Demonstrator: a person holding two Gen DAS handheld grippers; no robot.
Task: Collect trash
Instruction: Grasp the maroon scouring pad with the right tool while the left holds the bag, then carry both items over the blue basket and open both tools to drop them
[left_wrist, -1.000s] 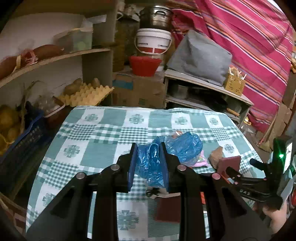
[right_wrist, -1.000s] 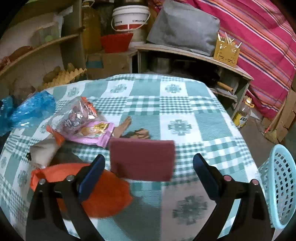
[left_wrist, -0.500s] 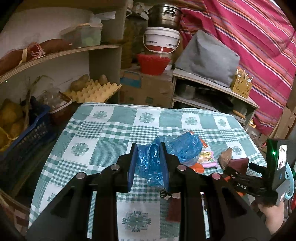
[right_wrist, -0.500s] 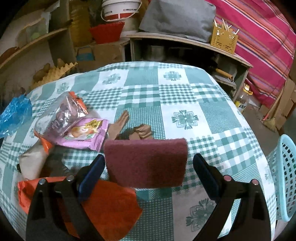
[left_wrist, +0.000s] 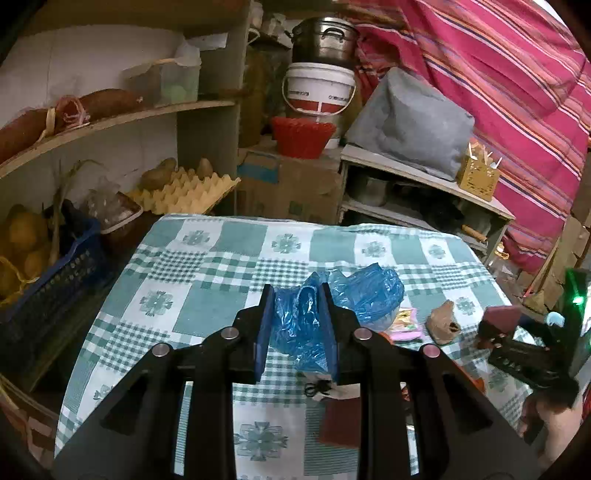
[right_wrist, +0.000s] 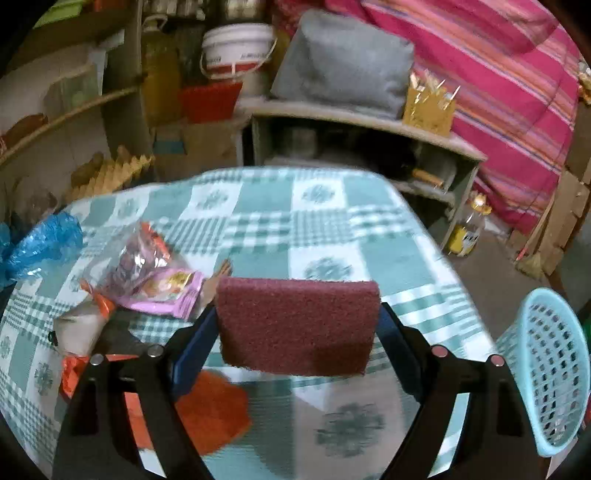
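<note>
The right tongs have just been closing, and the flat maroon scouring pad, which a second ago lay on the cloth between wide-apart jaws, now sits squeezed edge to edge between their blue pads and appears lifted clear of the bench. That reads as one piece of trash secured; the likely next step is carrying it to the pale blue plastic mesh basket just off the bench's right edge. The left tongs are clamped on a crumpled blue plastic bag, jaws narrow, the bulk of the bag bulging out past the tips above the cloth, much as before. More trash waits on the green-and-white checked tablecloth: a pink snack wrapper with a clear crinkled packet on it, a crushed brown paper bag, and an orange plastic sheet near the front edge. Around the bench the room is crowded storage: a curved wooden shelf, a yellow egg tray, a white lidded bucket over a red ribbed bowl, a grey cushion, and a pink striped cloth hanging behind
</note>
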